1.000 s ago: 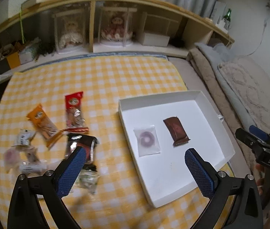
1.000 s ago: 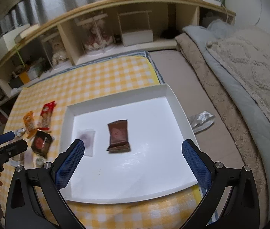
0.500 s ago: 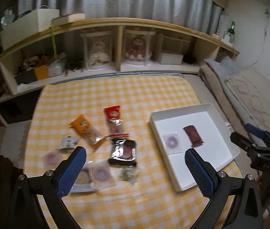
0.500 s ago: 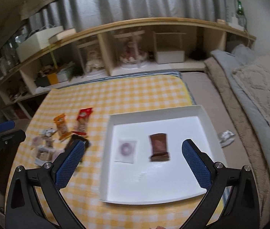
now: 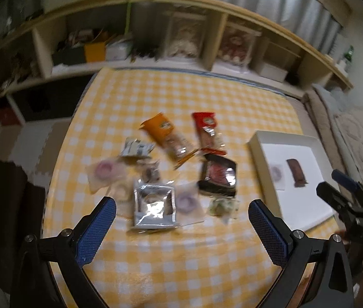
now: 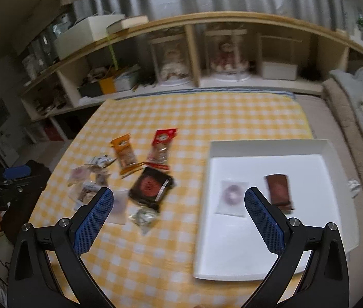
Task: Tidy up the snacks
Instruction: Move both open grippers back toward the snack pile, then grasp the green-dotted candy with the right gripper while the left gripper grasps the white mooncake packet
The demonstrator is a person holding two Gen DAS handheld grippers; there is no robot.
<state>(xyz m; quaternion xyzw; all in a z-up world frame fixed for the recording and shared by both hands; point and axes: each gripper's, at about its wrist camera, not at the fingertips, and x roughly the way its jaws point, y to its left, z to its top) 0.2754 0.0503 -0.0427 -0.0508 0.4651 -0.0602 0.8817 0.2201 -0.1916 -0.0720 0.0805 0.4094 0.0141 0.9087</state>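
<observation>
From your left wrist view, your left gripper (image 5: 182, 214) was spread wide and empty above the yellow-and-white checked cloth (image 5: 181, 264). To the right sat the shallow white tray (image 5: 256, 154), a rectangular box with low walls; it contained a clear pouch with a purple ring (image 5: 276, 174) and a brown wrapped bar (image 5: 295, 172), lying side by side but apart. The loose snacks lay clustered on the cloth left of the tray: a crinkled silver foil pouch (image 5: 154, 209) nearest your fingers, a black packet with a red centre (image 5: 218, 178), an orange packet (image 5: 167, 136), a red packet (image 5: 208, 131) and a small greenish wrapped piece (image 5: 222, 206). Blur made all print unreadable.

From your right wrist view, your right gripper (image 6: 178, 215) was likewise released, holding nothing. The tray (image 6: 266, 146) lay partly behind your right finger, the ring pouch (image 6: 231, 196) and brown bar (image 6: 279, 190) resting on its smooth white floor. Left of it, the black packet (image 6: 151, 187) showed a round red emblem, its lettering too soft to read. The orange packet (image 6: 124, 152) and red packet (image 6: 162, 145) lay beyond it. A wooden shelf unit (image 6: 194, 48) ran along the back.
</observation>
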